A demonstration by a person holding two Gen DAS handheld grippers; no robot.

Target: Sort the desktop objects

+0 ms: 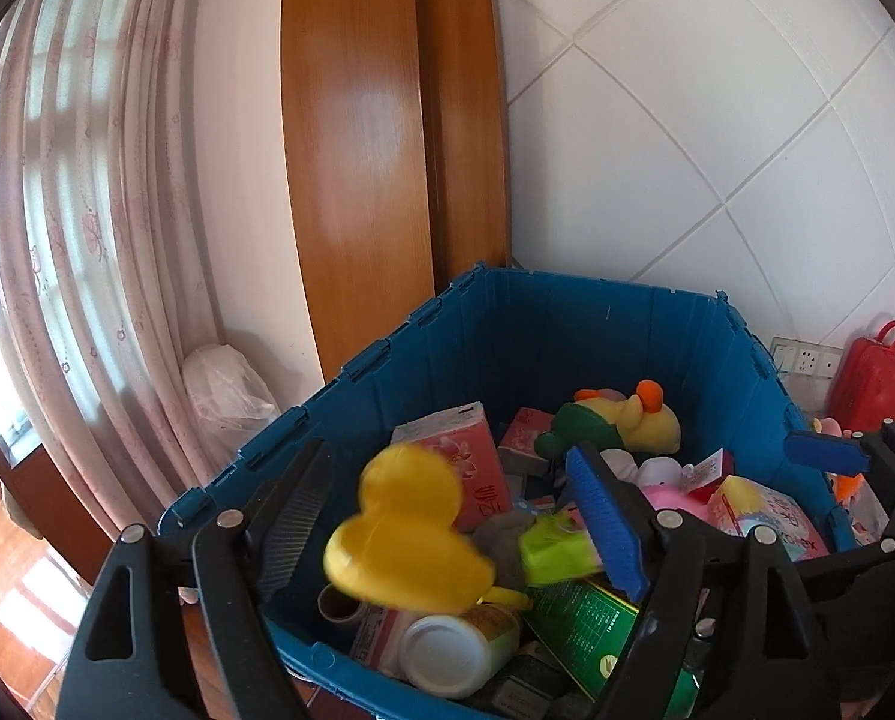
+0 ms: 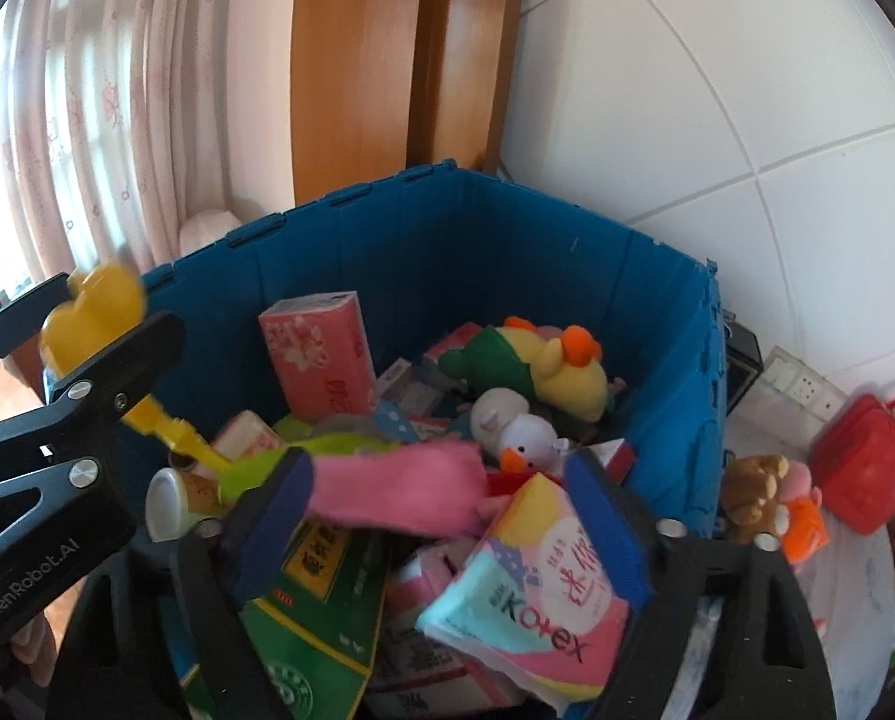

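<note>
1. We are dropping toys into the crate (image 1: 567, 324): the left gripper (image 1: 447, 522) is spreading, the duck (image 1: 405, 534) loose between its jaws.
2. The right gripper (image 2: 441, 516) is gaping, releasing the cloth (image 2: 399, 489).
3. Next, we are judging both need lifting clear.

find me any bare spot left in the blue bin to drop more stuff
No bare floor shows in the blue plastic bin. The lowest pocket lies along the far wall, between the upright pink tissue pack and the green-and-yellow plush duck. The near half is heaped with the green box and Kotex pack.
</note>
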